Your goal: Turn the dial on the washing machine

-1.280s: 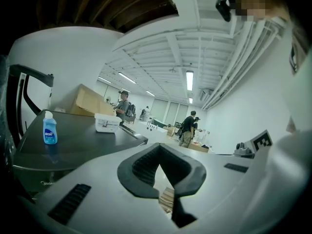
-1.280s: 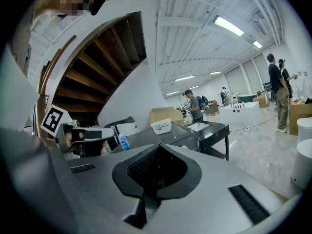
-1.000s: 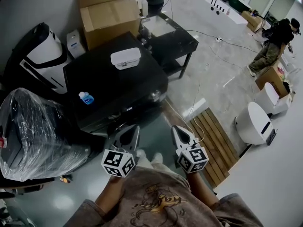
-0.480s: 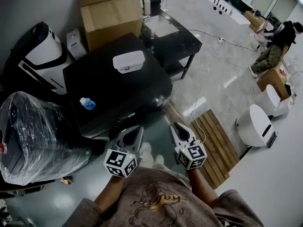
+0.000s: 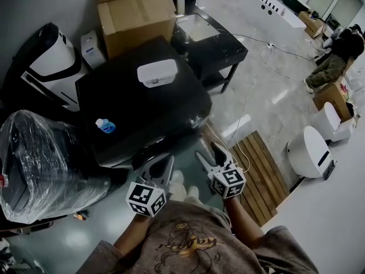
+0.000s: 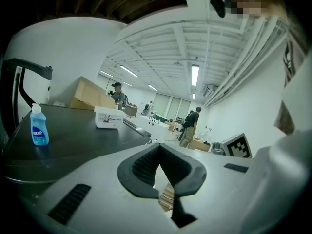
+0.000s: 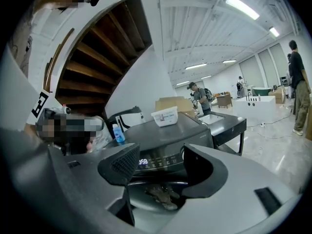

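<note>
We stand just in front of a black, box-shaped washing machine point(image 5: 142, 110), with both grippers held low between us and its front edge. Our right gripper point(image 5: 212, 154) points at the machine's front. Its jaws have just been opening and now stand wide, with nothing held between them. In the right gripper view that gap frames the dark control panel and its small lit display point(image 7: 142, 162). At the panel's right end, half hidden behind the right-hand jaw, we see a curved edge that is probably the round dial point(image 7: 184, 153). The gripper is near it but not touching it. Our left gripper point(image 5: 162, 164) hangs beside the right one, in front of the machine's middle, with its jaws drawn together on nothing.

On the machine's flat top sit a white rectangular plastic tub point(image 5: 155, 73) toward the back and a small blue plastic bottle with a pale cap point(image 5: 105, 125) near the left edge, well apart from each other. Behind the machine stands a large brown cardboard box point(image 5: 136, 16), and to the machine's right is a low black side table point(image 5: 225, 50). On the machine's left lies a bulky object wrapped in clear plastic film point(image 5: 40, 164). A slatted wooden mat point(image 5: 259, 173) lies on the pale floor to our right.
</note>
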Available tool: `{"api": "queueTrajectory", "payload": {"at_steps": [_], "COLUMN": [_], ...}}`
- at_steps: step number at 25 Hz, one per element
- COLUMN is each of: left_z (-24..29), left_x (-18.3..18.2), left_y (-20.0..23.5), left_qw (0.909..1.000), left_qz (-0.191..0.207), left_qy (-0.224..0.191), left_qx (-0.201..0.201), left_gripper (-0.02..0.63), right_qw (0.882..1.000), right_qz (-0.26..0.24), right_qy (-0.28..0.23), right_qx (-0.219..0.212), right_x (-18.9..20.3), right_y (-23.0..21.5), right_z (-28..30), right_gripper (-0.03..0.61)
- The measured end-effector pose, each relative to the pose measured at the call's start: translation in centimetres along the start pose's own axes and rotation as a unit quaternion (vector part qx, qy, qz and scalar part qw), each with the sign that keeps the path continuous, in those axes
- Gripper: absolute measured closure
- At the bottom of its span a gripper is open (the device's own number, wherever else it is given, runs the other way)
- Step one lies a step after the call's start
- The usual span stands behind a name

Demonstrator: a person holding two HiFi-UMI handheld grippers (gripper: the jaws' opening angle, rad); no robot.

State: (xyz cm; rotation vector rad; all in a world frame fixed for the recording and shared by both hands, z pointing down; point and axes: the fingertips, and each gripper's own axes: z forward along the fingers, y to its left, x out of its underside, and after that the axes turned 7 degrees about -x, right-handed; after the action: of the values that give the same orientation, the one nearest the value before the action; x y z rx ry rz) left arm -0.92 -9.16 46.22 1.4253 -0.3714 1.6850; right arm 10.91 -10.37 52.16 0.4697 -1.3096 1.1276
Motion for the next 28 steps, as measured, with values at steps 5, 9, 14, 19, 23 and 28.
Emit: {"api": "queueTrajectory", "payload": {"at_steps": [5,9,14,19,23,28], "left_z": [0.7,1.2,1.5,1.1,0.8,0.5], "left_x": [0.0,-0.1,0.2,0.8,1.0,1.2], "left_y": [0.3,0.5,0.9,1.6,1.8,1.9], "left_qw": [1.0,1.0,0.9999,0.9996,0.9993,0.9988], "left_qz": [-0.002,-0.004,-0.008,-0.009,-0.013,-0.015], "left_qy": [0.002,0.001,0.004,0.012,0.014,0.012], "left_qx": [0.0,-0.002,-0.01,-0.024,-0.033,-0.044], "left_gripper": [0.617,0.617,0.617,0.617,0.617,0.617], "right_qw": [1.0,1.0,0.998,0.997,0.995,0.994], "right_qz": [-0.002,-0.002,-0.005,-0.01,-0.015,-0.015], "right_qy": [0.017,0.03,0.057,0.081,0.097,0.106], "right_qx": [-0.007,0.0,0.015,0.018,0.016,0.017], "right_x": [1.2,2.0,3.6,4.9,5.9,7.1], "right_y": [-1.4,-3.7,-7.4,-10.2,-11.3,-11.5], "right_z": [2.5,4.9,8.0,10.5,11.9,13.3], "right_gripper": [0.328,0.328,0.328,0.328,0.328,0.328]}}
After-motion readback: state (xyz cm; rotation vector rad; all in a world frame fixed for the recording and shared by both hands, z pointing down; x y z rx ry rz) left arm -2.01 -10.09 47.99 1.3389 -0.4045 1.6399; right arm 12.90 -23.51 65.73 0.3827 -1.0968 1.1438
